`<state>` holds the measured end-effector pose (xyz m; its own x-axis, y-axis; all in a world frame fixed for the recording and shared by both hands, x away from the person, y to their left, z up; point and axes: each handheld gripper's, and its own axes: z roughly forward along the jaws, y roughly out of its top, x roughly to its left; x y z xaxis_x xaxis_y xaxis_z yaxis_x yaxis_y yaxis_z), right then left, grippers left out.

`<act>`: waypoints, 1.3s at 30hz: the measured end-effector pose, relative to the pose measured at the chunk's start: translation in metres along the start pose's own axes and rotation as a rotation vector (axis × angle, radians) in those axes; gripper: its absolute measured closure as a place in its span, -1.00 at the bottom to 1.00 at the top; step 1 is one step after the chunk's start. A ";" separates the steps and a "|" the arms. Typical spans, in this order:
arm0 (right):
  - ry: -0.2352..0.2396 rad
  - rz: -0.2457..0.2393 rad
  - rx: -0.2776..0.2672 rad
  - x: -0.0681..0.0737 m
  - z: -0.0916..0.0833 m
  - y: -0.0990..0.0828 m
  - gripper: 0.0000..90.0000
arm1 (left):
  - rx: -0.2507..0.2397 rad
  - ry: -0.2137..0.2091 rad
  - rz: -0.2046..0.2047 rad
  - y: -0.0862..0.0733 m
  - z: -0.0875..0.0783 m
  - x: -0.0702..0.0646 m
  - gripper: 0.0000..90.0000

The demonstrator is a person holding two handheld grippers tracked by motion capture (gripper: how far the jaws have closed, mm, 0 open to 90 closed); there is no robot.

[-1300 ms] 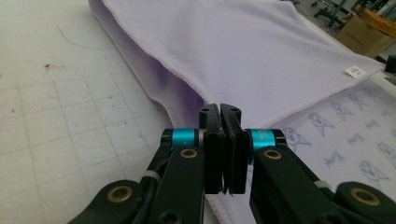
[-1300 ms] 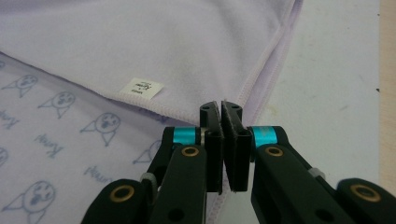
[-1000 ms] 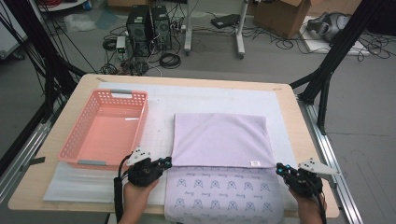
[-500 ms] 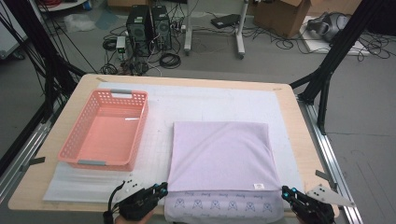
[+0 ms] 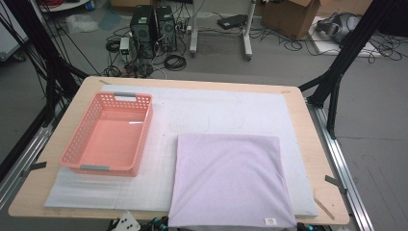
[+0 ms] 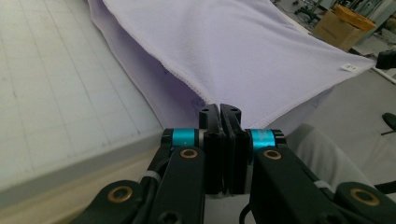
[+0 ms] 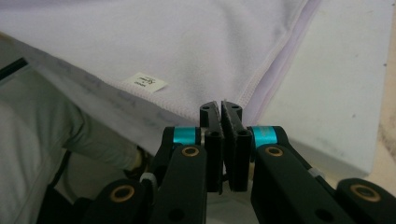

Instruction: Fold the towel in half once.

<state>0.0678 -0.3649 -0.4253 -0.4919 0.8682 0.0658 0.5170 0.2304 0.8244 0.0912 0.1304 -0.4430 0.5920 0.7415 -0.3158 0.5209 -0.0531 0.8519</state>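
High view: lilac cloth (image 5: 231, 180), folded into a rough square, lies flat on the white foam mat (image 5: 221, 113), right of centre and twd the near edge of the wooden table (image 5: 308, 139). Its near hem hangs just over the table's front edge; small white label (image 5: 270, 222) sits at the near right corner. Left gripper (image 5: 159, 224) peeks in at the bottom edge, just below the cloth's near left corner, w/ its grey plate beside it; right gripper (image 5: 308, 227) barely shows at the bottom, below the near right corner.

Left gripper view: left gripper (image 6: 220, 112) has its jaws pressed together, tips up against the draped lower layer of the cloth (image 6: 243, 56) at its near left corner. Whether fabric is pinched betw. them, can't tell. Top layer's stitched hem runs diagonally just above the tips; gridded mat (image 6: 56, 93) lies to the side.

Right gripper view: right gripper (image 7: 221, 111) is also pressed together, tips at the stitched hem of the cloth (image 7: 163, 42) near its corner; pinch on fabric can't be told. Label (image 7: 147, 82) lies just beside the tips, mat (image 7: 336, 84) on the other side. Person's light sleeve (image 7: 42, 149) shows beneath the hanging edge.

Salmon-pink plastic basket (image 5: 110, 134) stands on the mat left of the cloth, apart from it. Computer towers (image 5: 154, 24) and cables (image 5: 175, 60) sit on the floor beyond the table.
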 end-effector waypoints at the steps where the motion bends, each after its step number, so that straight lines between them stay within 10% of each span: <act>1: 0.002 -0.002 0.005 0.002 -0.003 -0.002 0.94 | 0.003 -0.001 0.004 -0.002 -0.002 -0.002 0.95; 9: 0.024 -0.015 0.050 0.017 -0.019 -0.021 0.94 | 0.052 -0.032 0.046 -0.016 -0.012 -0.010 0.93; 12: 0.006 -0.019 0.073 0.017 -0.013 -0.021 0.60 | 0.030 -0.016 0.046 -0.008 -0.004 -0.005 0.21; 20: -0.082 0.019 -0.019 -0.006 0.010 0.007 0.50 | -0.035 0.021 0.066 0.027 0.022 0.013 0.04; 39: -0.154 0.161 0.053 -0.091 0.154 0.096 0.56 | 0.016 0.033 0.014 0.089 0.107 0.076 -0.04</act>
<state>0.2700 -0.3538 -0.4382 -0.2894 0.9515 0.1047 0.6186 0.1025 0.7790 0.2483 0.1099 -0.4360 0.5784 0.7625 -0.2899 0.5226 -0.0735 0.8494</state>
